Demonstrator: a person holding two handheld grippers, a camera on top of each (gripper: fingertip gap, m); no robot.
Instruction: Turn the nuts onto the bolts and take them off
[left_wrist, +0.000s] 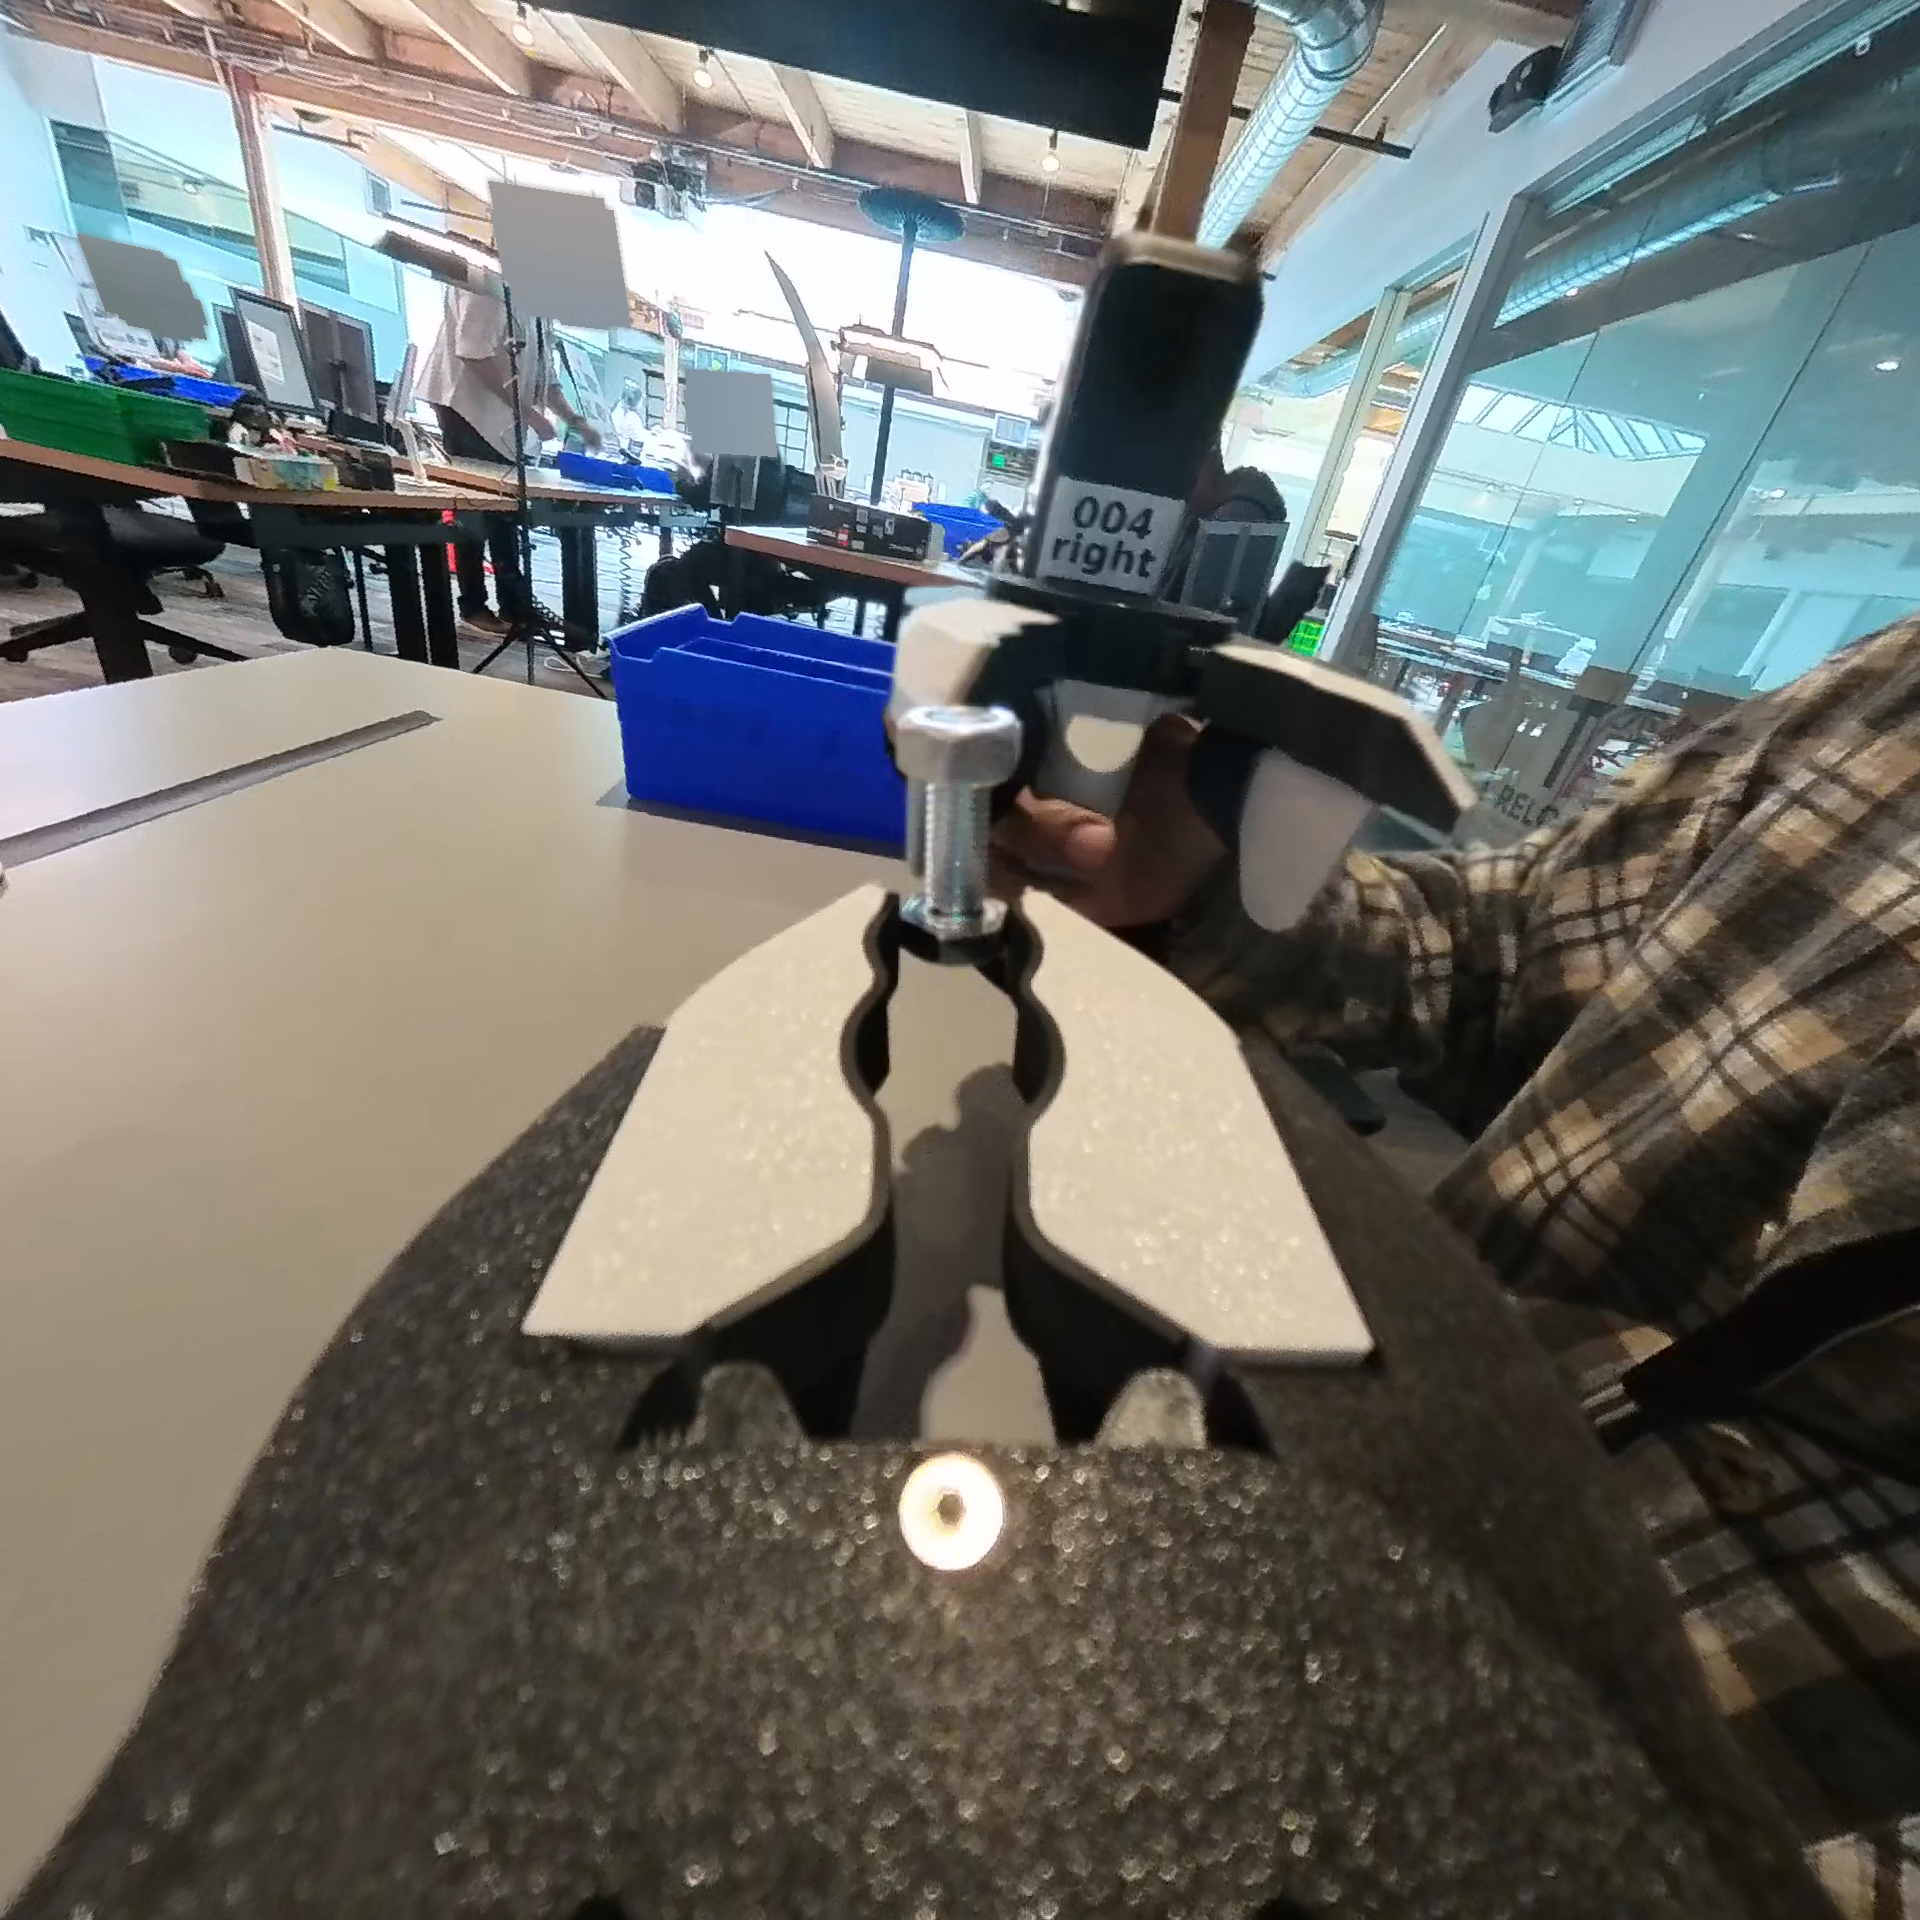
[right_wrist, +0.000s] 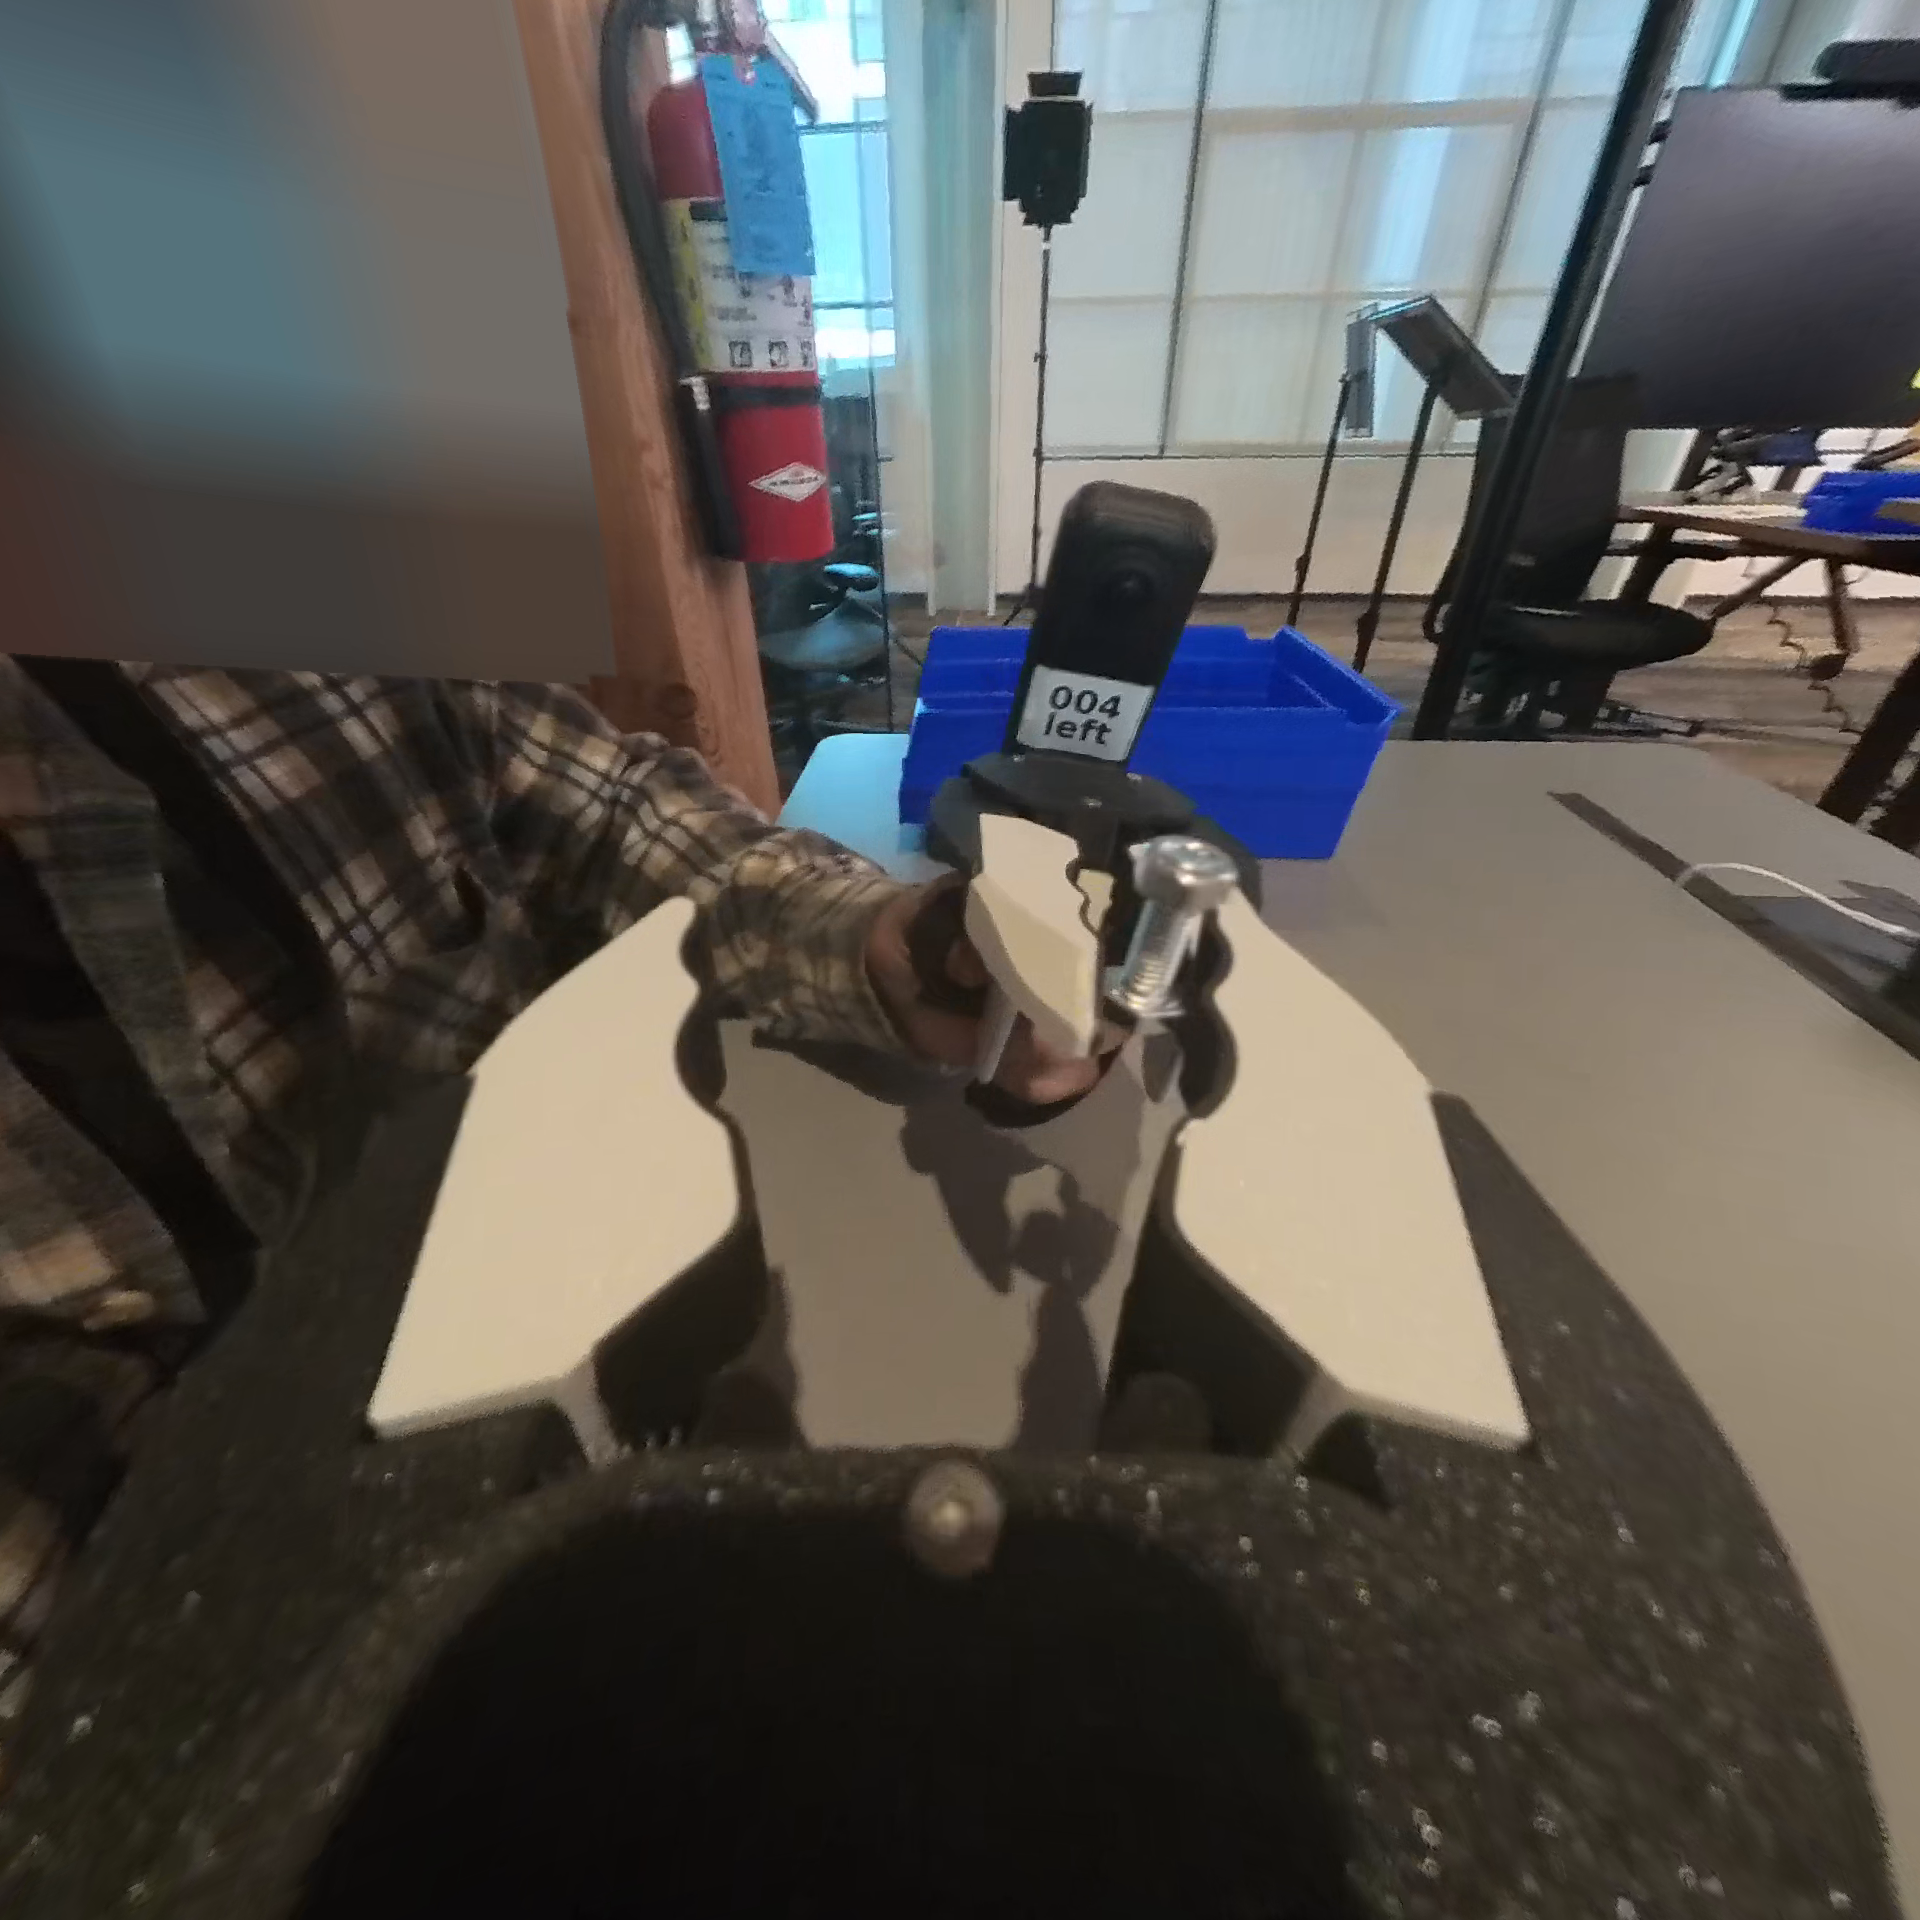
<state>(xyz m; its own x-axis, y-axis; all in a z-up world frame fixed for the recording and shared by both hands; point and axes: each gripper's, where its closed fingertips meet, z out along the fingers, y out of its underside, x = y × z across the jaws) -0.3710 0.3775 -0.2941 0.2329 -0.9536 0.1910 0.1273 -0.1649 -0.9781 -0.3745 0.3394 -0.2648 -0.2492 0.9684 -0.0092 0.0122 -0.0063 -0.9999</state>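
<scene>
My left gripper (left_wrist: 951, 940) pinches the hex nut (left_wrist: 948, 916) at its fingertips, the bolt (left_wrist: 951, 821) standing up from it. My right gripper (right_wrist: 956, 966) gapes wide beside the bolt head; it likely closes there next to unscrew, before the blue bin (left_wrist: 764, 717).

**Colours and patterns around the blue bin**

The bin (left_wrist: 764, 727) is strong blue and stands on a pale grey table (left_wrist: 312, 935). In front of the bin, the bolt (left_wrist: 951, 821) is shiny silver, and the nut (left_wrist: 951, 920) at its lower end is silver too. The left gripper (left_wrist: 951, 951) has light grey fingers (left_wrist: 748, 1132) on a black speckled body. The right gripper (right_wrist: 961, 997) shows the same grey and black. Right of the bin, the sleeve (left_wrist: 1662, 1039) has a plaid pattern in brown, beige and black. Left of the bin in the right wrist view, the fire extinguisher (right_wrist: 769, 457) is red.
</scene>
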